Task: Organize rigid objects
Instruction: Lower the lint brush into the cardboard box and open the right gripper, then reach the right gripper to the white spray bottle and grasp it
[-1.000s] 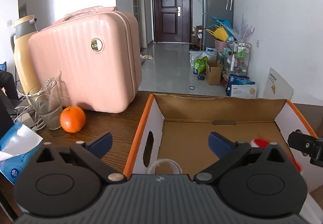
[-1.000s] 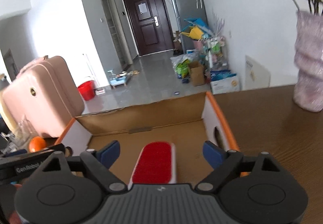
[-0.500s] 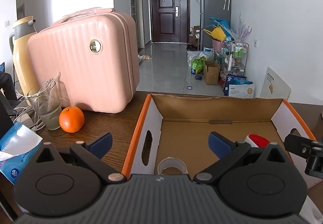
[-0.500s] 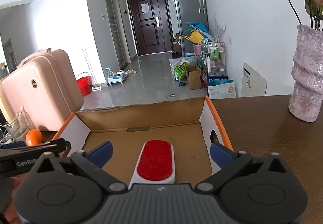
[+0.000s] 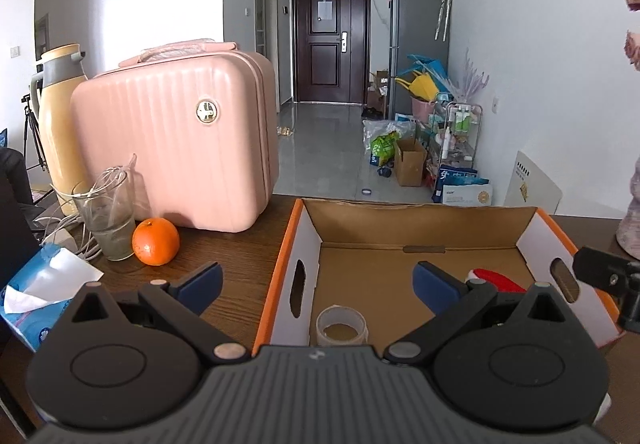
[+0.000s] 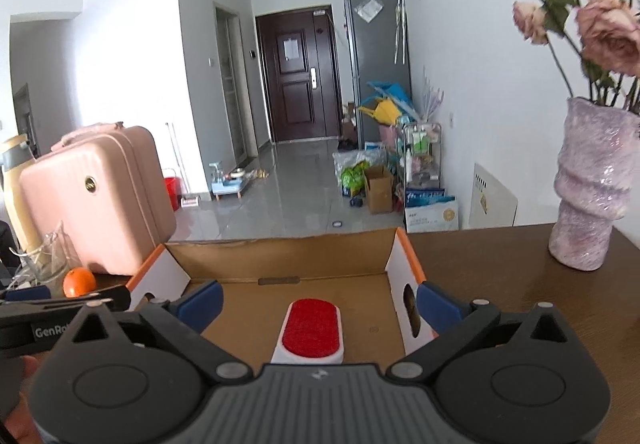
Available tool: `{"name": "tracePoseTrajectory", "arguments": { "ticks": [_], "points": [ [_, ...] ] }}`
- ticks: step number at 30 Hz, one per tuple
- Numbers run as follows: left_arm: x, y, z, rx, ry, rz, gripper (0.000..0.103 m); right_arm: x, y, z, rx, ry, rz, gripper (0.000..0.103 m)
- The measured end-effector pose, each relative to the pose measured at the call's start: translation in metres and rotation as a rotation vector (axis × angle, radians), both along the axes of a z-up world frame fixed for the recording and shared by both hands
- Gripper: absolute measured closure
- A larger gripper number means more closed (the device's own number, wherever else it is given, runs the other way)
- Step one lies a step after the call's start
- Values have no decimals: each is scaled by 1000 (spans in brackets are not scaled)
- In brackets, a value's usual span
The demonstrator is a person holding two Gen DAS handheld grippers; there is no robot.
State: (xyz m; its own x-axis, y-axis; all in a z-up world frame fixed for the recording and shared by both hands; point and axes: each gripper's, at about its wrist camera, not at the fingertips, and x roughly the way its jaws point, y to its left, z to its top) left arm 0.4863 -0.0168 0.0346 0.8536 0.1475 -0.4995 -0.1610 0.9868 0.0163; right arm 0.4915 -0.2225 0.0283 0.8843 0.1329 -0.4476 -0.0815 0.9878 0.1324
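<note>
An open cardboard box [image 6: 304, 264] with orange-edged white side flaps stands on the dark wooden table [image 6: 520, 284]. Right gripper [image 6: 318, 302]: jaws spread wide, having just been opening, with nothing pressed between the pads; a red-faced white brush [image 6: 312, 332] lies flat on the box floor between them, at 6 o'clock of the box in the right wrist view. Left gripper [image 5: 316, 282]: jaws likewise apart and empty, straddling the box's left wall. A roll of clear tape [image 5: 341, 326] sits on the box floor at 7 o'clock of the box in the left wrist view. Outside the box, at its 9 o'clock, an orange [image 5: 155, 242] rests beside a glass [image 5: 105, 219], in front of a pink suitcase [image 5: 176, 139]. A lilac vase [image 6: 588, 183] stands at the box's 3 o'clock.
</note>
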Motion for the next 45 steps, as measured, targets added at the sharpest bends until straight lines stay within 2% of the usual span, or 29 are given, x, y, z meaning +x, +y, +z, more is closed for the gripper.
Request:
{"name": "tracePoseTrajectory", "arguments": {
  "ticks": [9, 17, 29, 45],
  "points": [
    [-40, 11, 1, -5, -19, -8, 0, -45, -7, 4, -11, -59, 4, 0],
    [-76, 22, -4, -11, -40, -22, 0, -89, -5, -5, -53, -112, 2, 0],
    [-135, 28, -8, -13, -95, -45, 0, -142, -3, -19, -92, -133, 15, 0],
    [-200, 24, -24, -15, -78, -95, 0, -210, 4, -34, -123, -120, 23, 0]
  ]
}}
